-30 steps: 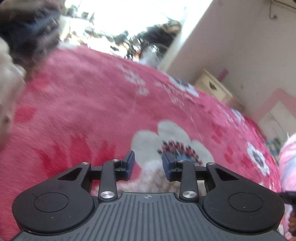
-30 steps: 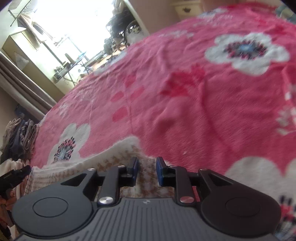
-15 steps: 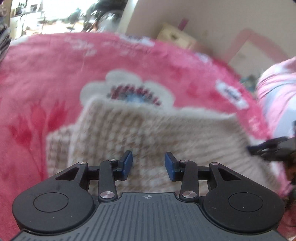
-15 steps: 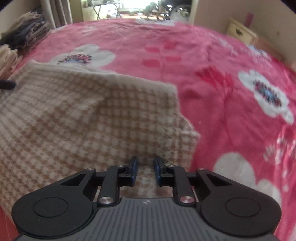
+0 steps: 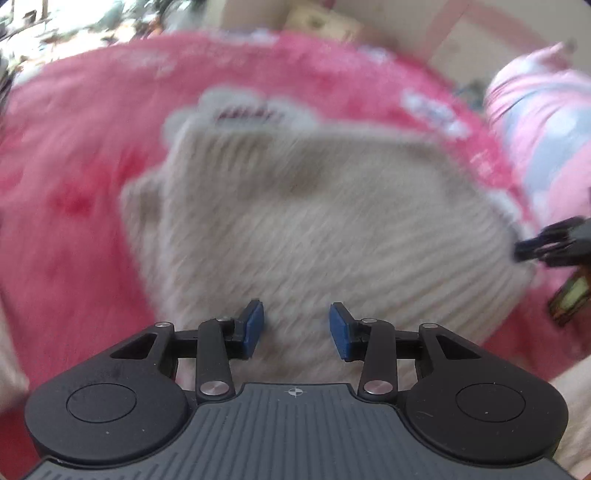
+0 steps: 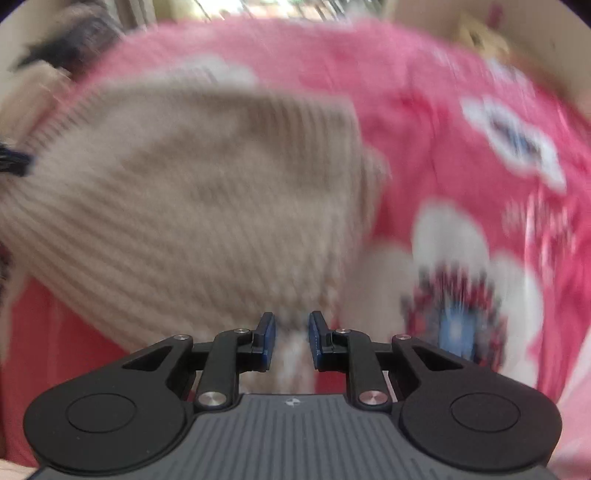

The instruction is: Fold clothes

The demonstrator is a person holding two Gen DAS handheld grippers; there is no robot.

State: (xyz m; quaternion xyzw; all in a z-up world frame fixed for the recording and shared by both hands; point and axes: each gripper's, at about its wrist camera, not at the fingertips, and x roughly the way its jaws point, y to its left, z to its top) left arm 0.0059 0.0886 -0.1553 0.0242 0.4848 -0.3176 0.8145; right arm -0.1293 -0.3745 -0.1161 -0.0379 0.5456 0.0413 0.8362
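Note:
A beige checked knit garment (image 5: 314, 221) lies spread flat on a red floral blanket (image 5: 74, 166); both views are blurred by motion. My left gripper (image 5: 295, 317) hovers over the garment's near edge with its blue pads well apart and nothing pressed between them. In the right wrist view the same garment (image 6: 184, 203) fills the left half, on the blanket (image 6: 424, 129). My right gripper (image 6: 291, 332) sits over the garment's near right corner, its pads a narrow gap apart with cloth showing behind the gap, not pinched. The right gripper's black tip (image 5: 524, 251) shows at the garment's right edge.
A pink and pale blue striped cloth (image 5: 546, 129) lies at the blanket's far right. A cream bedside cabinet (image 5: 321, 22) stands against the wall behind the bed. Dark and beige clothes (image 6: 66, 44) are piled at the far left. Bare blanket surrounds the garment.
Both views have tipped down and rolled, from mostly blanket to the whole spread garment. Both grippers have drawn back toward the garment's near edge. The left pads stand a little wider.

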